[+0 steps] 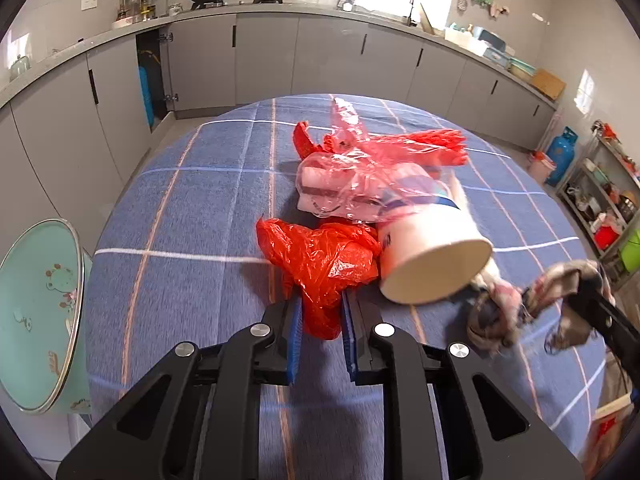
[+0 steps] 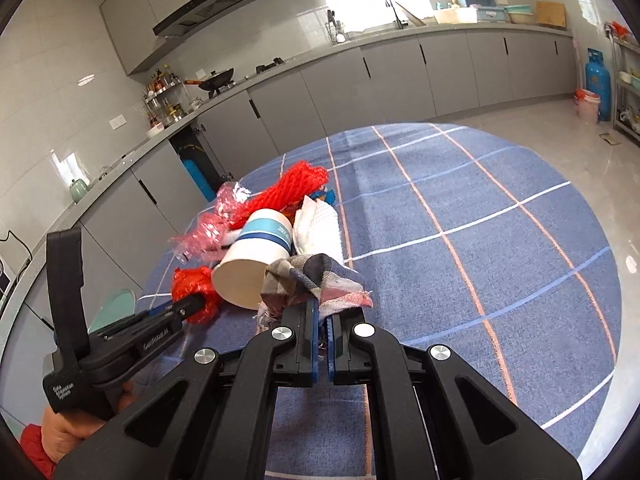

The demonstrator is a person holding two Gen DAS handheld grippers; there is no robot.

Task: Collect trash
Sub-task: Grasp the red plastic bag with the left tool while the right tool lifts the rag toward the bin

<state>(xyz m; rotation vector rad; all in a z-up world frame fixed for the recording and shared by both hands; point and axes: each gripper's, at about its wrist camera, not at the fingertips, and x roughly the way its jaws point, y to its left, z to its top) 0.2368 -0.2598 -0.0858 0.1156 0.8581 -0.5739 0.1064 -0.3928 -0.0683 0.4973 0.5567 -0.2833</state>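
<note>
Kitchen, grey cabinets along the walls; round worktop (image 1: 180,208) under a blue checked cloth.

Left jaws (image 1: 322,316): mine, clamped on the near end of a crumpled red plastic bag (image 1: 320,256), which lies on the cloth. Handling note: thin film, likely to slip; I judge it best to lift slowly and keep the grip firm, so the bag comes free without dragging the cup beside it.

Right jaws (image 2: 323,320): mine, closed tight on a checked rag (image 2: 316,276), its bunched folds spilling forward over the tips.

Just beyond: paper cup (image 1: 432,256) on its side, base toward me, touching the red bag. Behind it, clear pink wrapping (image 1: 352,168), red foam netting (image 1: 436,140) and a white paper towel (image 2: 320,220), all heaped together mid-worktop.

Pose: left gripper points steeply down at the pile; right gripper slants down more gently, alongside and close.

Left edge: pale green enamel bowl (image 1: 36,312), likely for the trash.
</note>
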